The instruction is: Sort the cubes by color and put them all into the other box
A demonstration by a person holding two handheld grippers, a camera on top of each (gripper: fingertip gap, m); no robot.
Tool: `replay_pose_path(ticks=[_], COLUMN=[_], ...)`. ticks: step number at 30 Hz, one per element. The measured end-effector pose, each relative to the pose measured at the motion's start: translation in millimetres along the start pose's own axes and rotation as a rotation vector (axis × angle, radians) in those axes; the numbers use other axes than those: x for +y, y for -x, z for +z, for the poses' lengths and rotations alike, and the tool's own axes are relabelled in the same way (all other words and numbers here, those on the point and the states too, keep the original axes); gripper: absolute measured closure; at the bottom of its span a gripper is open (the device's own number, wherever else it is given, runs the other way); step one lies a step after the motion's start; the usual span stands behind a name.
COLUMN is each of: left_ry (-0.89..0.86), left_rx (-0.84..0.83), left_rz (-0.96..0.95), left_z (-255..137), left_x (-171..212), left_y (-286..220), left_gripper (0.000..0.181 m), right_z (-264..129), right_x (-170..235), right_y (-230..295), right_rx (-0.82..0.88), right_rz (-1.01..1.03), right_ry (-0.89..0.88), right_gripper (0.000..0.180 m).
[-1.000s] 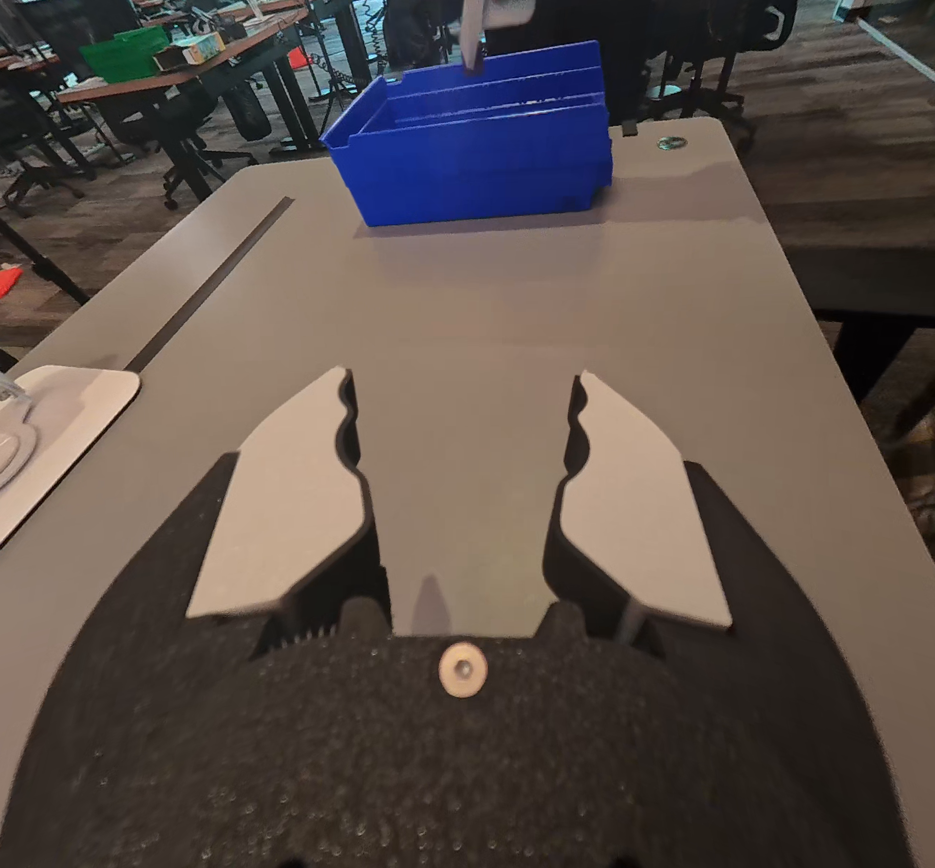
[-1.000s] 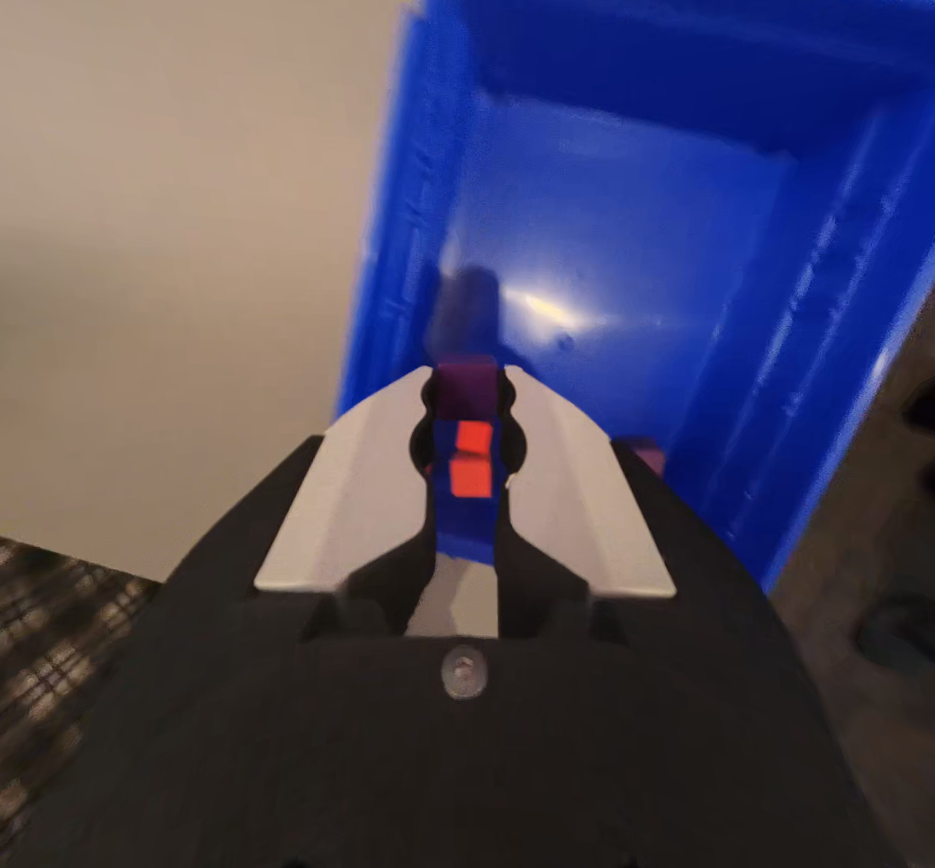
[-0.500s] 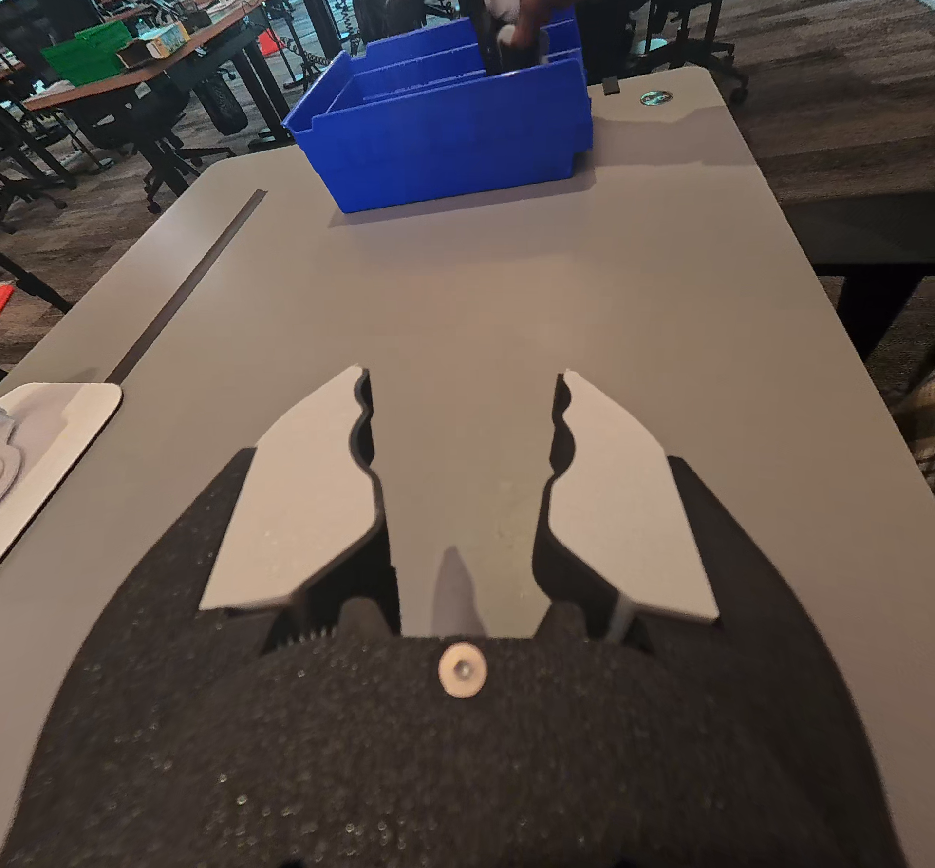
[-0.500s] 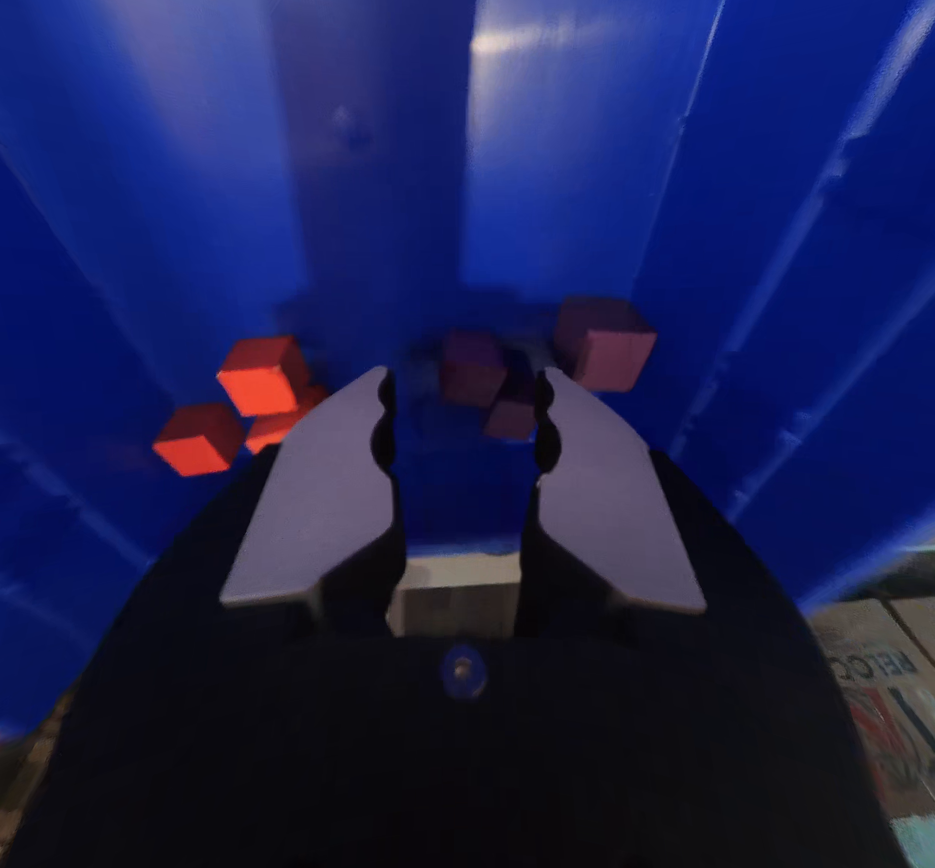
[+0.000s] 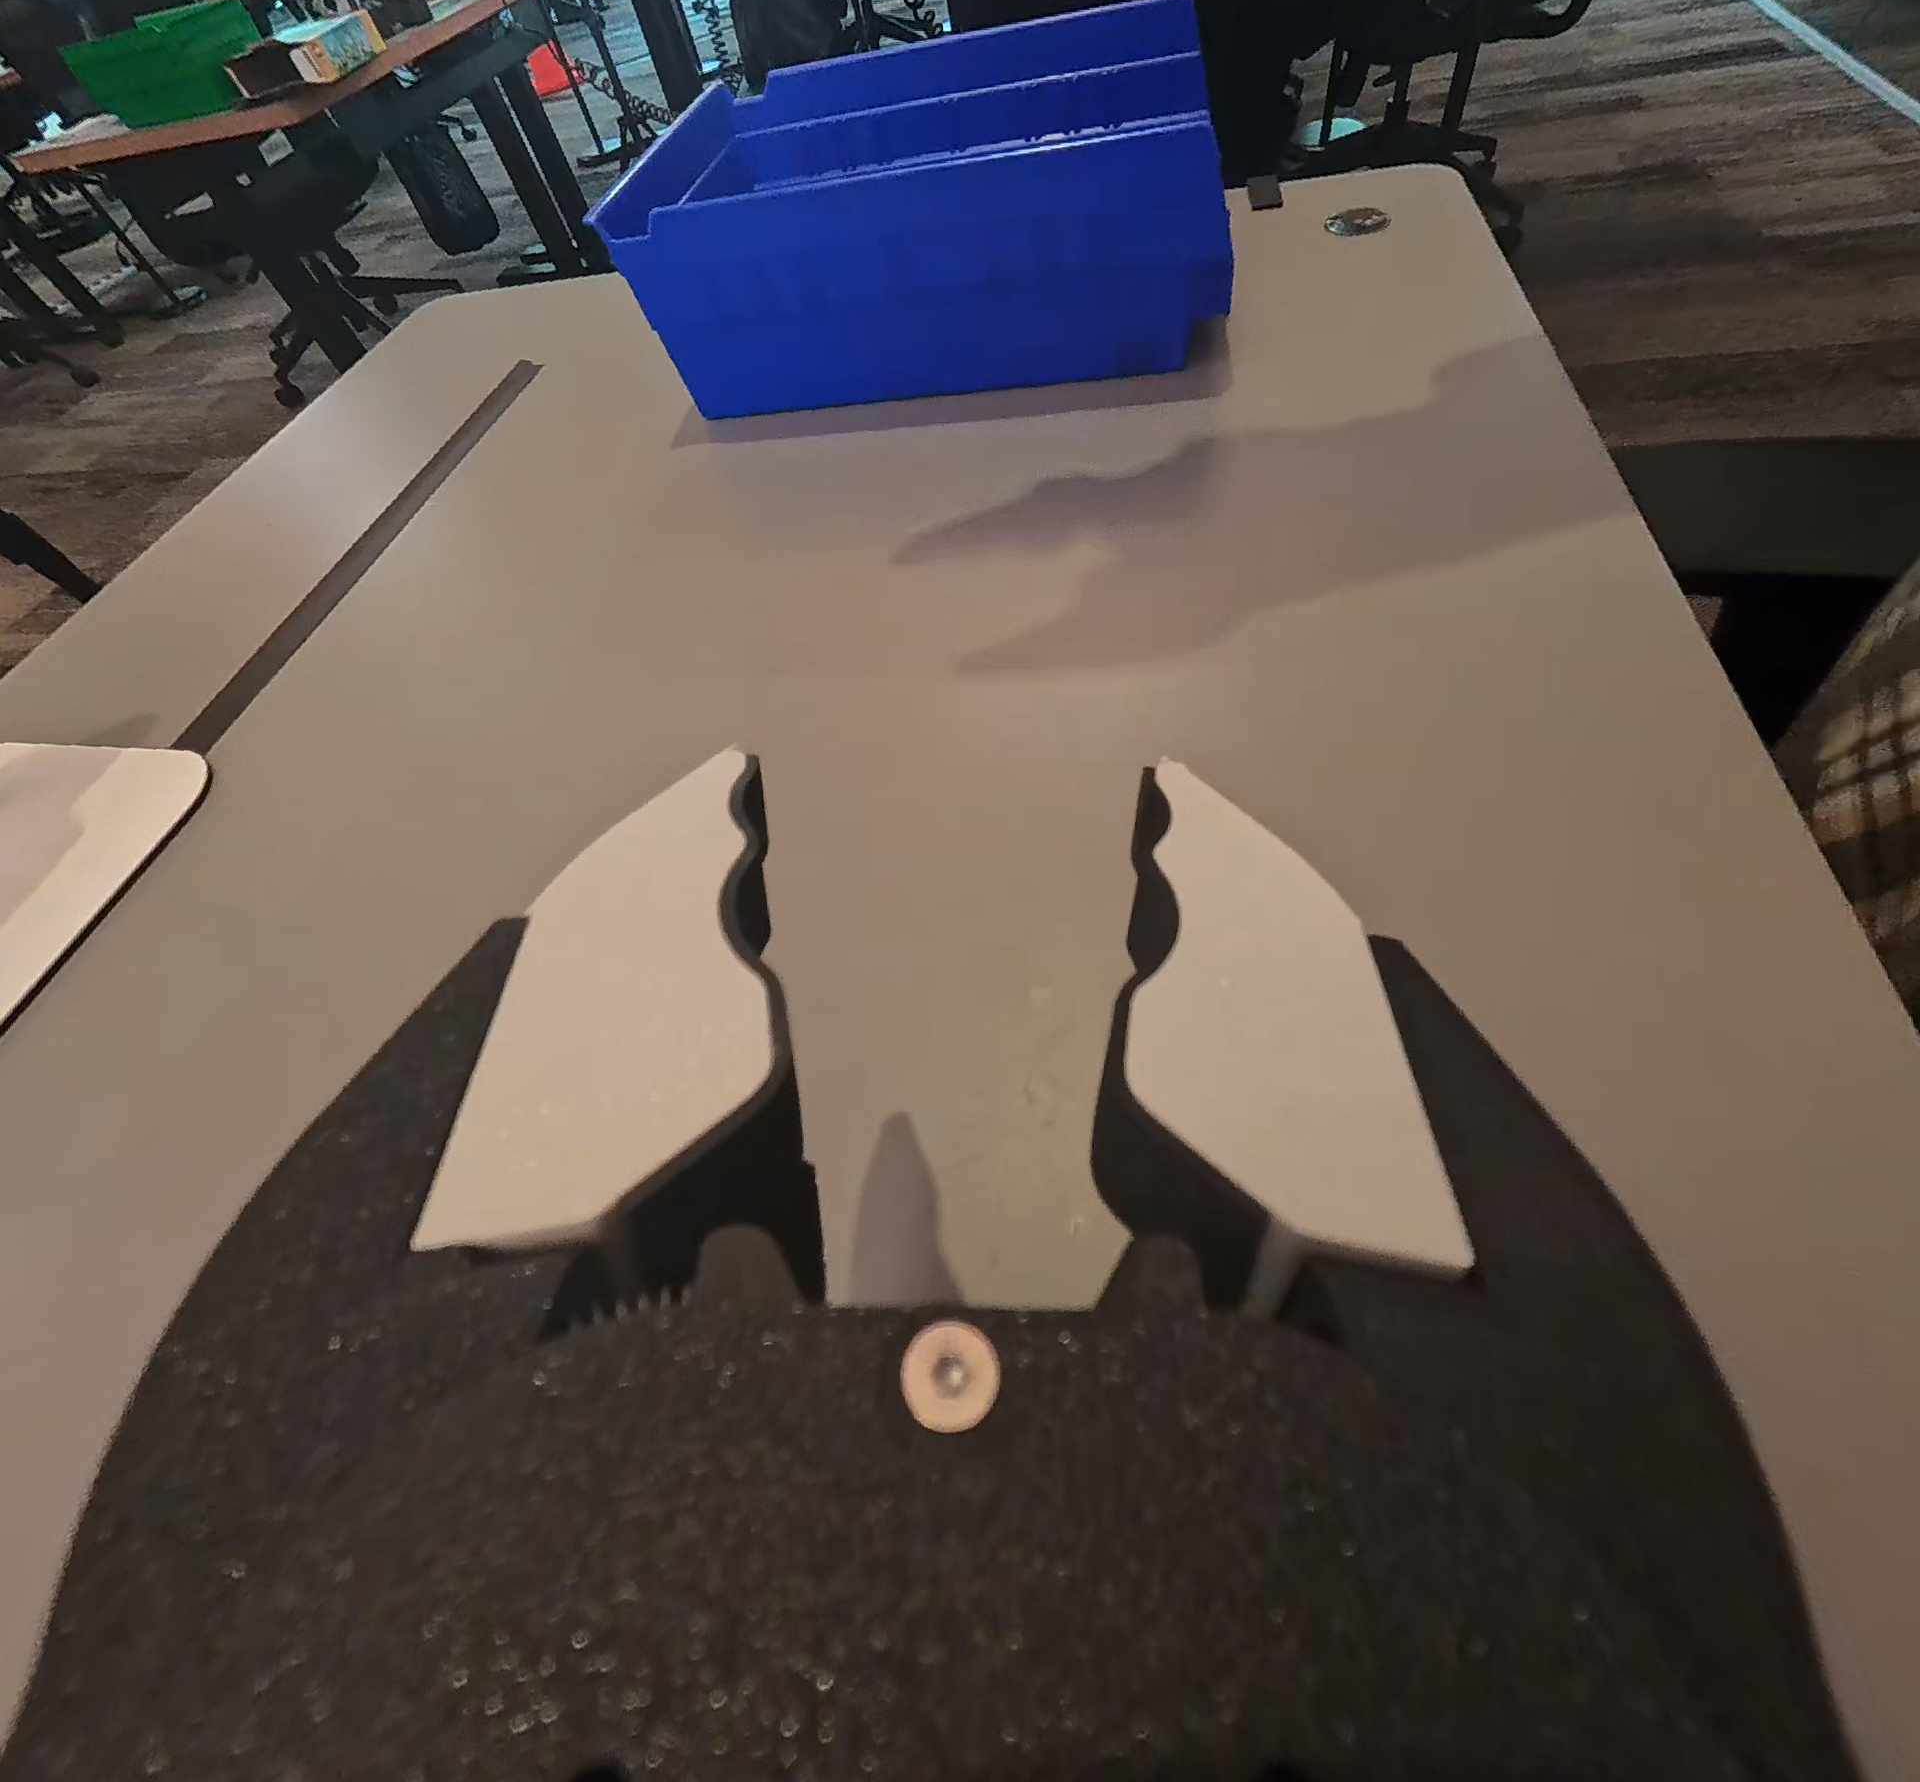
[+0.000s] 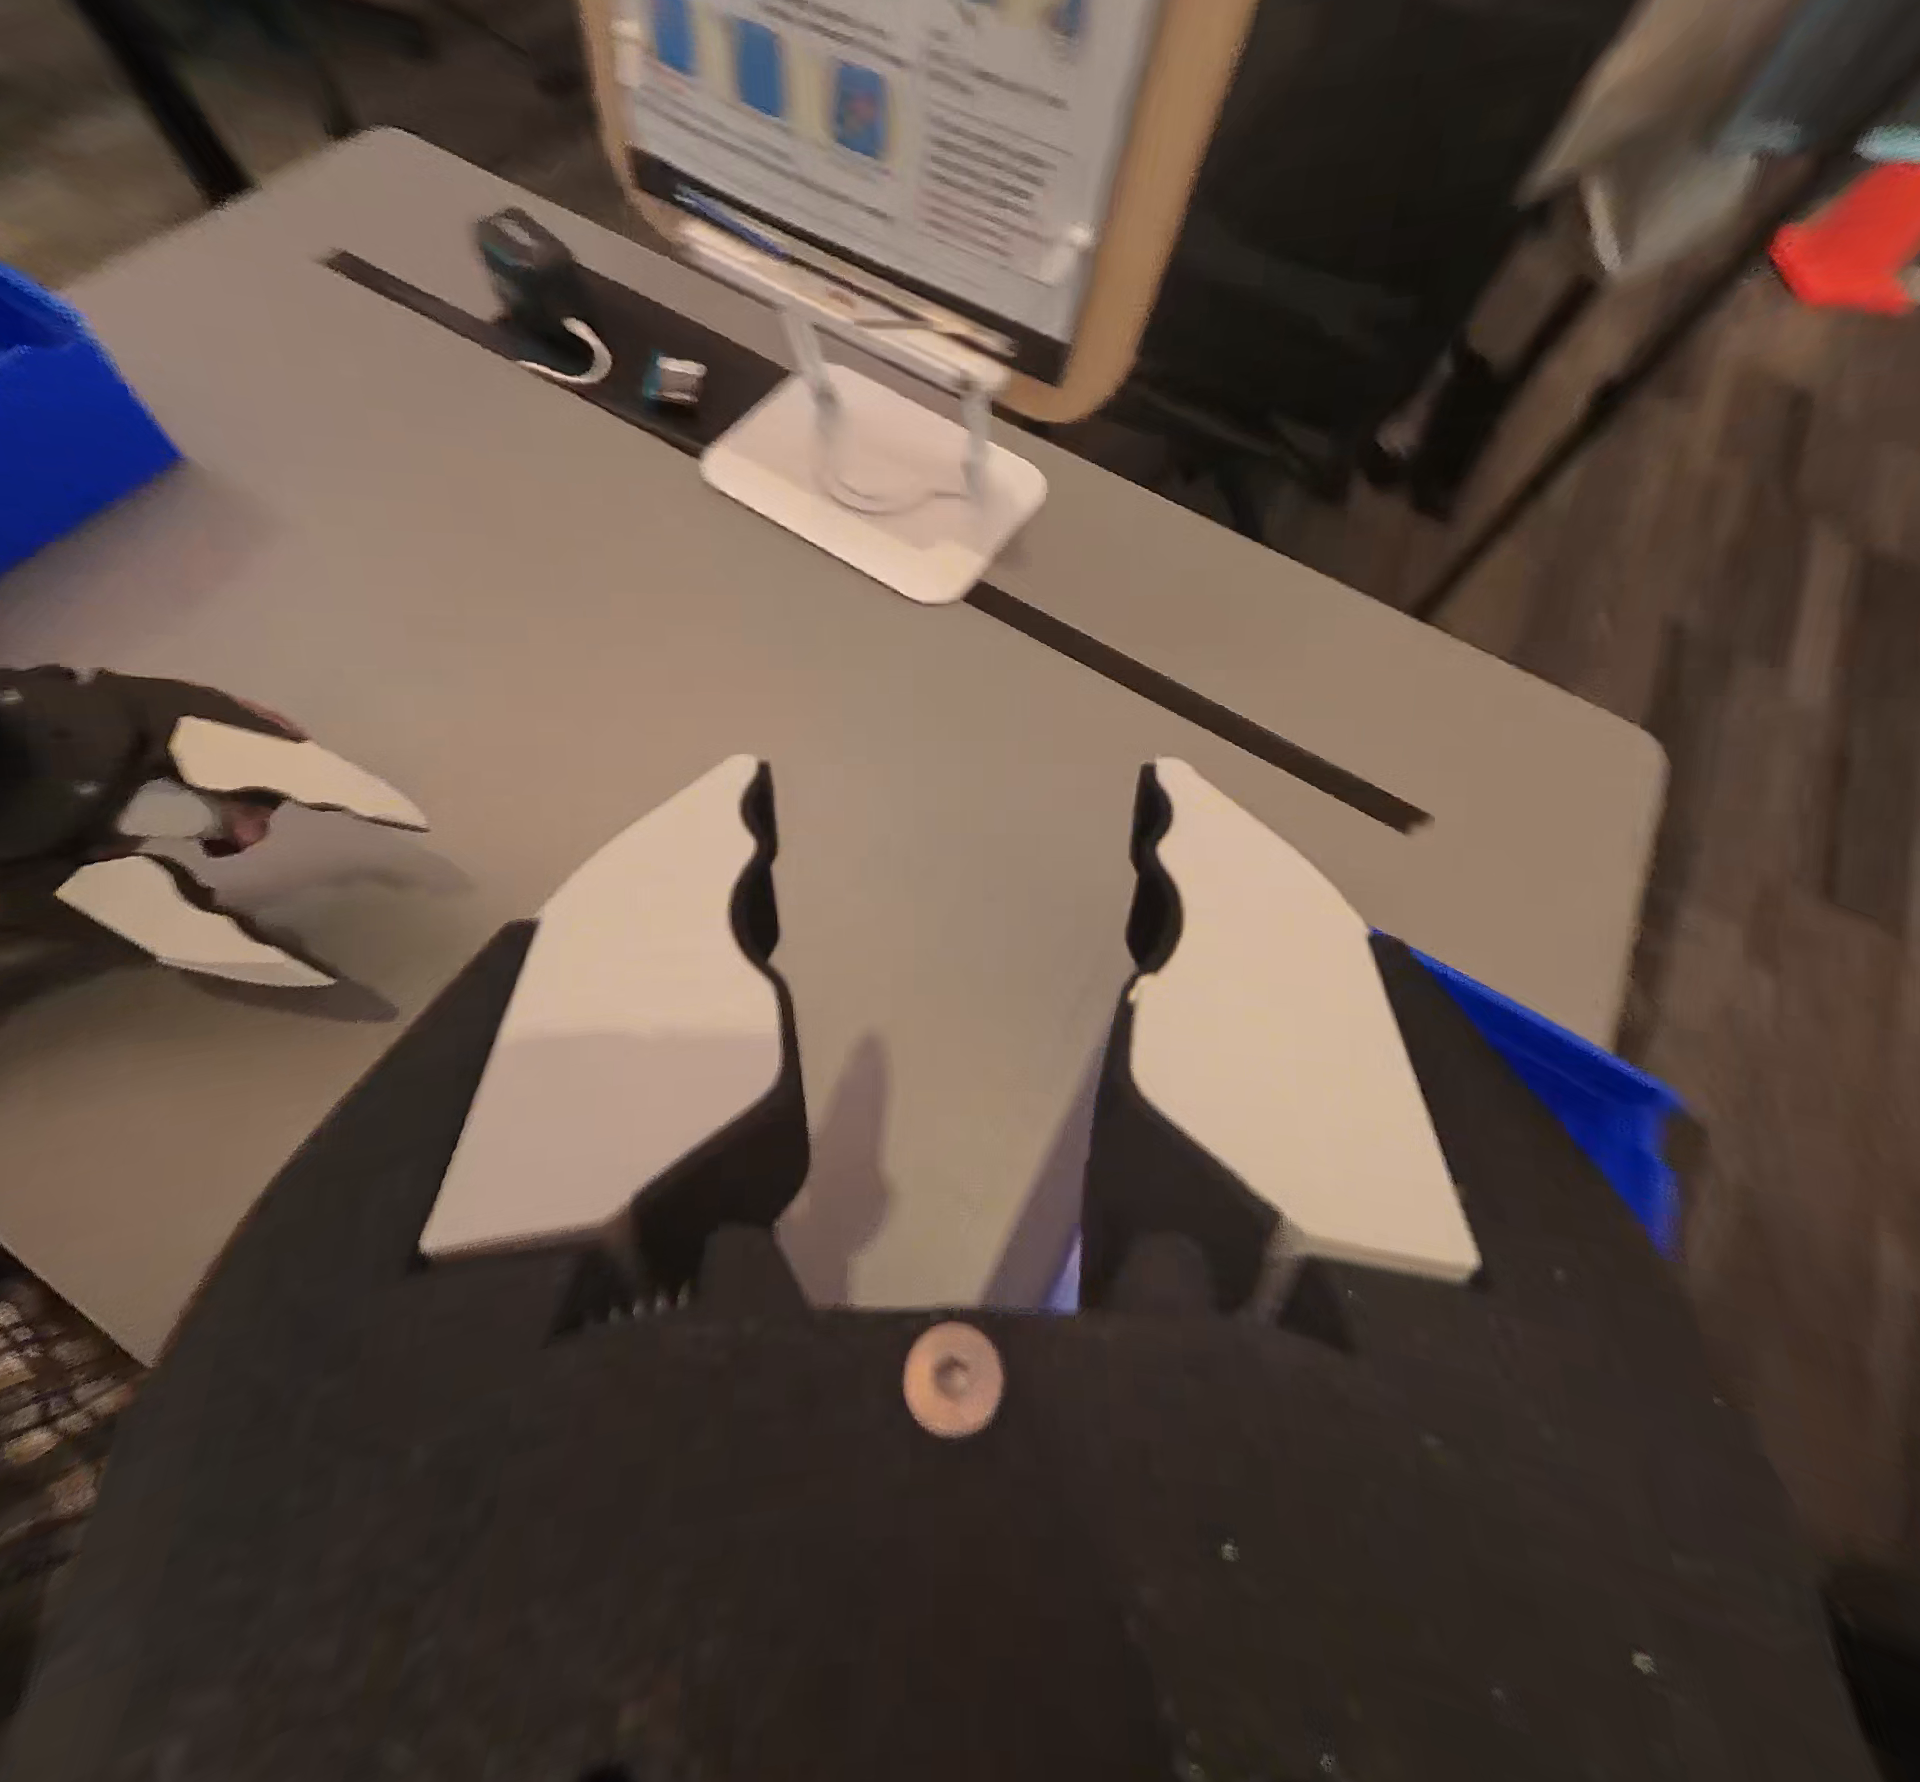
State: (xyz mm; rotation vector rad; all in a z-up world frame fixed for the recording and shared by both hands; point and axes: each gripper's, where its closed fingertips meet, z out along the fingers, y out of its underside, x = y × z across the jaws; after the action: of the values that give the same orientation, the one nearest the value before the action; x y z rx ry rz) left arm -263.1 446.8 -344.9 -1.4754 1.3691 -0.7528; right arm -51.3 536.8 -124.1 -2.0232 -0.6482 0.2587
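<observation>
On my left wrist view I see the left claw (image 5: 948,776) with its pale fingers (image 5: 623,1036) spread wide apart and nothing between them, only the bare grey worktop (image 5: 1039,589) showing in the gap. Far ahead of it, near the far edge of the worktop, stand two blue boxes (image 5: 935,298) pressed side by side, one just behind the other; from this low angle I cannot see into either, so I cannot tell where the cubes lie. A dark strip (image 5: 364,548) runs along the worktop on the left, and the corner of a white base plate (image 5: 83,849) sits at the left edge. A patch of plaid cloth (image 5: 1860,797) shows at the right edge. On my right wrist view the right claw (image 6: 951,776) is likewise spread open and empty, held above the worktop (image 6: 623,641) and aimed across it towards a tablet (image 6: 914,101) on a white stand (image 6: 883,506) that rests over the dark strip (image 6: 1195,693); the screen is blurred. Small dark items (image 6: 540,278) lie on that strip beside the stand. The left claw (image 6: 374,901) shows at the left of this view, fingers parted, low over the worktop. A piece of blue box wall (image 6: 62,423) shows at the far left and another blue edge (image 6: 1558,1088) just behind my right claw's right finger.
</observation>
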Motion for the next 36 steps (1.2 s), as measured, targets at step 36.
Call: replay_pose_path(ticks=[36], left_ry=[1.158], left_rx=[-0.731], left_rz=[-0.519], left_z=[-476.9], left_x=[215.1], left_y=[158.8], left_gripper=[0.113], right_z=[183.7], right_x=[172.7], right_y=[212.3], right_rx=[-0.715], right_rz=[0.027], right_ry=[-0.097], right_gripper=[0.113])
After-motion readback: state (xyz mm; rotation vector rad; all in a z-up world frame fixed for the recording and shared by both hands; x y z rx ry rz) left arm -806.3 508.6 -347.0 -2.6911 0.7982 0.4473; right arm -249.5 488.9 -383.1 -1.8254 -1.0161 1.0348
